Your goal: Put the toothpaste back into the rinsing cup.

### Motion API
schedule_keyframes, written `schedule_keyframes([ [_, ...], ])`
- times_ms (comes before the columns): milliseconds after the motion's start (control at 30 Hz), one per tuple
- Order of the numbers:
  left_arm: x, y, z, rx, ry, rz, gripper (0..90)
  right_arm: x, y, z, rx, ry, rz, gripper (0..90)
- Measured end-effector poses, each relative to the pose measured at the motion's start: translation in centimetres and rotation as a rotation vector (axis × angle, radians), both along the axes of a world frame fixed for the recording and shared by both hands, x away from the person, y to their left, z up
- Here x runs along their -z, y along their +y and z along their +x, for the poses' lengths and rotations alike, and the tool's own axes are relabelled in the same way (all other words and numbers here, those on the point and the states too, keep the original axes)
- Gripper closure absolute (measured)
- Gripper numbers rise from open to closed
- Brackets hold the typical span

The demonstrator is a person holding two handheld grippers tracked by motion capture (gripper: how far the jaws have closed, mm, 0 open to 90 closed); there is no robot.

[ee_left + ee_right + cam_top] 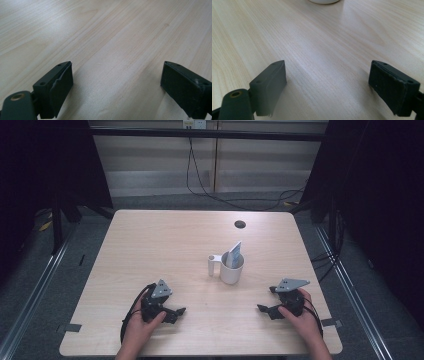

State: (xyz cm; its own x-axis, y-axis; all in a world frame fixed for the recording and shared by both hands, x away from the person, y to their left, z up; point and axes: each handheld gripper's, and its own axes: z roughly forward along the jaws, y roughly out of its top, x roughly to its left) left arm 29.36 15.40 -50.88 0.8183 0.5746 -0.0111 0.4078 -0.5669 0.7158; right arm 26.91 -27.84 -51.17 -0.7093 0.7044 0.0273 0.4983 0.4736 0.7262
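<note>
A: High view first; a white mug point(231, 268) stands upright a little right of the table's middle, handle point(212, 265) turned left; a pale blue packet point(234, 253) leans inside it, its top poking above the rim.

B: And around it? A dark round hole point(240, 224) in the table point(150, 245) near the far edge, well apart from the mug; bare wood on every side of the mug; nothing stands between it and either hand.

A: The left gripper point(176, 311) rests low near the front edge, held by the left hand point(142, 322); the right gripper point(263, 309) sits near the front right, held by the right hand point(300, 312); both point inward, the mug beyond and between them.

B: Left gripper view now; the left gripper point(116, 80) has its jaws spread wide, nothing between them; plain wood grain ahead.

A: Right gripper view; the right gripper point(328, 80) is spread wide too and empty; the white base of the mug point(324, 1) just clips the top edge, well ahead of the jaws; clear wood between.
</note>
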Motion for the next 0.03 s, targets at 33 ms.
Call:
schedule_keyframes([
  [33, 0.01, 0.0, 0.0, 0.0, 0.0, -0.001, 10.8, 0.0, 0.0, 0.0, 0.0, 0.0, 0.0, 14.1],
])
